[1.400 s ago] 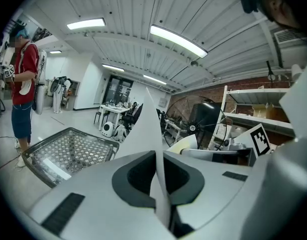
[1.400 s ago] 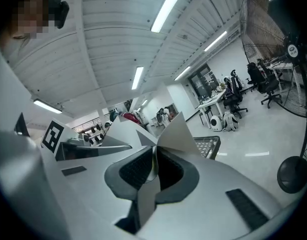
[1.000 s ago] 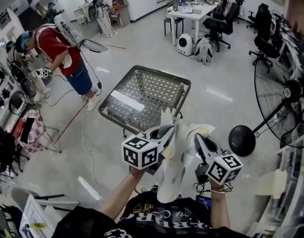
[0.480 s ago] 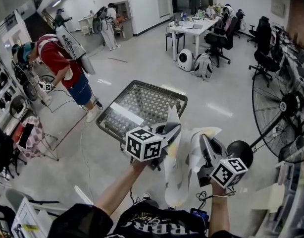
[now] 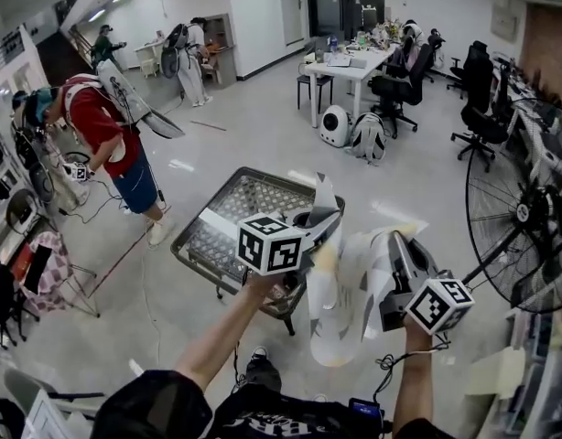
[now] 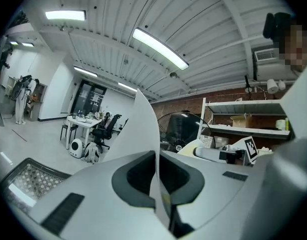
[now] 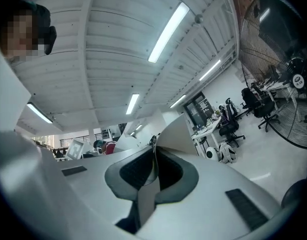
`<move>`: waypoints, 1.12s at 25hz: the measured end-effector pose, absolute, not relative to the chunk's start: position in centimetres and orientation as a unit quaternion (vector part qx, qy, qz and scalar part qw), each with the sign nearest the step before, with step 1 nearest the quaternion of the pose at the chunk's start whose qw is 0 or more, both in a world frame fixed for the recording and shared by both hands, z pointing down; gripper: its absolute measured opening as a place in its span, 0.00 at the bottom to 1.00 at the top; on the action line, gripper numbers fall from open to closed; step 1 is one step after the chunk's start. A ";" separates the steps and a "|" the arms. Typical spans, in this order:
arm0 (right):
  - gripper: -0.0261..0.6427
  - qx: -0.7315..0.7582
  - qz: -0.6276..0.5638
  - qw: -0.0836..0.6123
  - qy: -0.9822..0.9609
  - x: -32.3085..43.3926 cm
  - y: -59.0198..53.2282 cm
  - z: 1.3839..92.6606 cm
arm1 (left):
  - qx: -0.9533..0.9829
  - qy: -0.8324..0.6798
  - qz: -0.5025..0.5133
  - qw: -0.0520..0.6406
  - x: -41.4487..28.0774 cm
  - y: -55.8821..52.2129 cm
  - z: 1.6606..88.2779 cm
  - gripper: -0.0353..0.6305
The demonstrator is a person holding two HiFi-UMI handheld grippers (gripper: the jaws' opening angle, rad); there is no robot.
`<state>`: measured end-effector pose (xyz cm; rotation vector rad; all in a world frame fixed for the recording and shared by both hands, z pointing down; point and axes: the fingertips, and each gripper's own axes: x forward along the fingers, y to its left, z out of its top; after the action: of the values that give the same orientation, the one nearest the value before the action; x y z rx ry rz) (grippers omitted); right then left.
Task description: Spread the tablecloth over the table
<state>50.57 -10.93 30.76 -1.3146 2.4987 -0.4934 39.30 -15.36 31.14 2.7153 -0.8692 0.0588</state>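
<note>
Metal mesh bench [image 5: 228, 210]: grey, with a low rim all round. It stands on the floor in front of the person. No cloth is on it yet.
White tablecloth [image 5: 340, 314]: not on the bench. It hangs in the air just on the near side of the bench, bunched up in long folds between the two claws.
Left claw [image 5: 325, 219]: shut tight on one thin edge of the tablecloth, up over the near edge of the bench.
Right claw [image 5: 395, 242]: shut tight on another bit of the tablecloth, off the near right corner of the bench.
Job so far: I think it has only just begun. The tablecloth needs opening out before it can lie on the bench.
What could go wrong: if the claws do not pull apart, the tablecloth may land on the bench in a heap. A hard tug could slip the thin edge out of a claw, and that side would drop to the floor. The low hanging end could catch on the rim of the bench.
Boxes and bowls: none near the bench. The bench top is a bit like a tray. I see only a pale stripe in it, which may just be light.
</note>
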 end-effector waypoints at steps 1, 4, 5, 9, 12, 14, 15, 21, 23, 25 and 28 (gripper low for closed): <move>0.08 -0.461 -0.167 0.140 0.860 50.0 -11.8 30.3 | 0.944 -0.297 0.017 0.142 38.3 -16.3 30.8 0.08; 0.08 -0.482 -0.154 0.153 0.849 47.8 -14.9 28.6 | 0.953 -0.273 0.010 0.134 35.1 -19.7 29.5 0.09; 0.08 -0.489 -0.147 0.157 0.845 46.8 -16.0 28.0 | 0.956 -0.263 0.008 0.132 34.0 -20.9 29.1 0.09; 0.08 -0.516 -0.114 0.169 0.832 42.8 -20.1 26.2 | 0.967 -0.221 0.015 0.123 29.9 -25.5 28.0 0.09; 0.08 -0.530 -0.096 0.177 0.824 40.1 -22.6 24.7 | 0.976 -0.191 0.030 0.101 28.0 -28.0 26.8 0.09; 0.08 -0.531 -0.085 0.181 0.823 39.1 -24.4 23.6 | 0.981 -0.172 0.034 0.084 27.7 -29.6 25.8 0.09; 0.08 -0.534 -0.081 0.176 0.823 38.6 -25.3 23.2 | 0.983 -0.162 0.033 0.078 27.7 -30.4 25.5 0.10; 0.08 -0.539 -0.079 0.153 0.824 38.1 -31.1 21.4 | 0.985 -0.156 0.030 0.062 28.5 -36.3 24.2 0.10; 0.08 -0.535 -0.077 0.153 0.828 38.8 -33.0 20.5 | 0.985 -0.162 0.031 0.054 28.9 -38.1 23.3 0.10; 0.08 -0.533 -0.071 0.150 0.830 39.0 -35.0 19.6 | 0.984 -0.170 0.034 0.046 28.9 -40.1 22.6 0.10; 0.08 -0.531 -0.063 0.146 0.832 38.9 -38.0 18.5 | 0.980 -0.190 0.048 0.026 28.9 -42.9 21.8 0.10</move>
<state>38.87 -37.97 18.49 -1.5288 2.3975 -0.1812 28.89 -42.92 21.76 3.0292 -0.5858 0.1481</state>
